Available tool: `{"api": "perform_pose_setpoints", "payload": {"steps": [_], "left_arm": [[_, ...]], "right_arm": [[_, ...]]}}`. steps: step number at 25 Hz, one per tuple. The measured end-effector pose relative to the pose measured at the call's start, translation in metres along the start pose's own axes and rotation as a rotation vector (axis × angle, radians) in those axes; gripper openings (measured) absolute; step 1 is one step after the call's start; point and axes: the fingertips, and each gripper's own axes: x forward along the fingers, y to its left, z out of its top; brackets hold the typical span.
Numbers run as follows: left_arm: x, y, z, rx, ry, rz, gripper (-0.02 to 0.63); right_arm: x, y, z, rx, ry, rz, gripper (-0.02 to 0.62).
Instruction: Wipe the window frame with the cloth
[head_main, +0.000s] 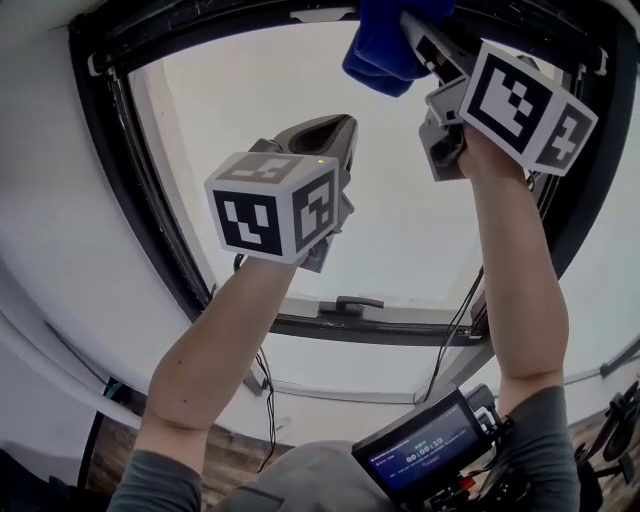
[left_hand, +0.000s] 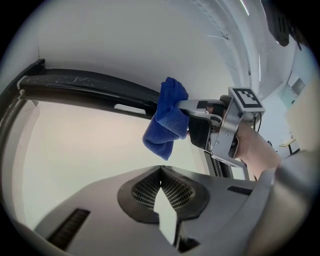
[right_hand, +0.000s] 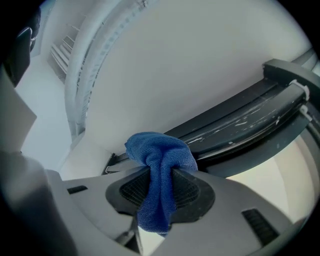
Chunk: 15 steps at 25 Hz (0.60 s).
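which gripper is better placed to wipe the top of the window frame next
Right, probably. The right gripper is shut on the blue cloth, held up at the dark top bar of the window frame. The left gripper is shut on nothing and hangs before the glass, away from the frame.

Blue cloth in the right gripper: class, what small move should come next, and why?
Probably slide the right gripper sideways along the black window frame. Its jaws are shut on the bunched blue cloth, which seems to sit at the frame, and streaked frame stretches beside it.
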Motion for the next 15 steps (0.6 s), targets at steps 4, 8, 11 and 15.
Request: {"api": "perform_pose_setpoints", "payload": {"steps": [4, 8, 11, 15], "left_arm": [[0.020, -0.031, 0.001, -0.004, -0.011, -0.050, 0.008], [0.042, -0.059, 0.000, -0.013, -0.018, -0.096, 0.008], [0.057, -0.079, 0.001, -0.018, -0.029, -0.130, 0.008], [0.074, -0.106, 0.004, -0.021, -0.041, -0.176, 0.008]], "right_arm": [[-0.027, -0.041, 0.016, -0.009, -0.019, -0.073, 0.127], [-0.053, -0.078, 0.029, -0.029, -0.032, -0.136, 0.127], [-0.073, -0.106, 0.040, -0.038, -0.045, -0.187, 0.127], [-0.098, -0.141, 0.055, -0.044, -0.065, -0.254, 0.126]]}}
